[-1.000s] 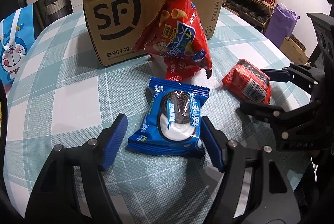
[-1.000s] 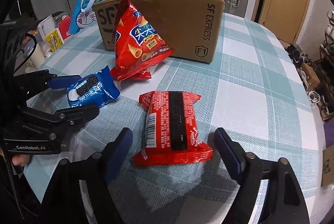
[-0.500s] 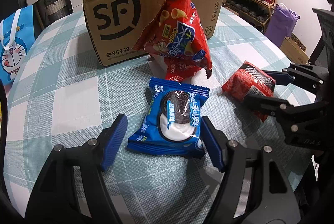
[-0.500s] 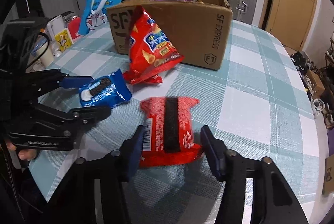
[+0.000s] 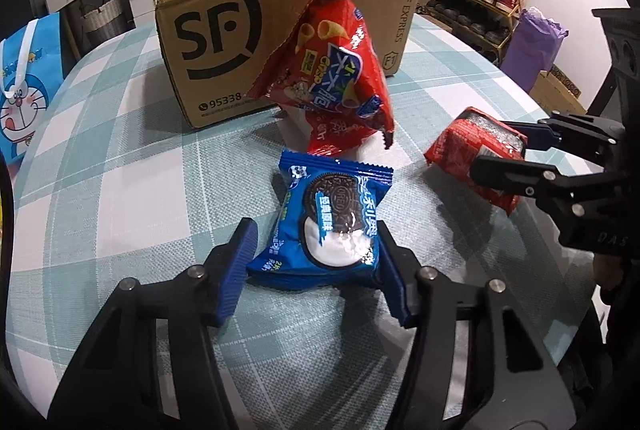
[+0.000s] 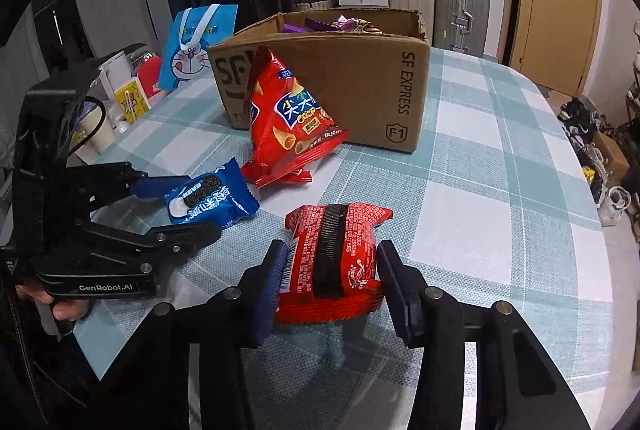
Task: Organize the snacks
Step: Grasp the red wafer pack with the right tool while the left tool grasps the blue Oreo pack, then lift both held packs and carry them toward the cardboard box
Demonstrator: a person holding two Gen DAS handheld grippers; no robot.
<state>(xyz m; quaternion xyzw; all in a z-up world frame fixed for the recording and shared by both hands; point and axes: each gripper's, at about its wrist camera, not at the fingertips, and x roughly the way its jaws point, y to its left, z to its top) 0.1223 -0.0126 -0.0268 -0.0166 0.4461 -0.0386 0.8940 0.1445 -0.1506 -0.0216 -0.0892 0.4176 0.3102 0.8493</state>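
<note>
Left wrist view: left gripper (image 5: 316, 254) closing, both pads touching the blue cookie packet (image 5: 326, 226) on the checked tablecloth (image 5: 120, 189), before the cardboard box (image 5: 224, 41).

Right wrist view: right gripper (image 6: 330, 276) clamped on the red snack packet (image 6: 332, 250), near the red chip bag (image 6: 286, 125).

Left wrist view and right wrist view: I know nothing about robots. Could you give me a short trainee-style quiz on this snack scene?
1. What is the right hand-held gripper clamped on?
A. red snack packet
B. a shoe
C. a cup
2. True or false: the red chips bag stands outside the cardboard box.
3. Fill in: the blue cookie packet sits between the fingers of the ___ hand-held gripper.

Key: 1 A. 2 True. 3 Left; its jaws are closing on the packet.
</note>
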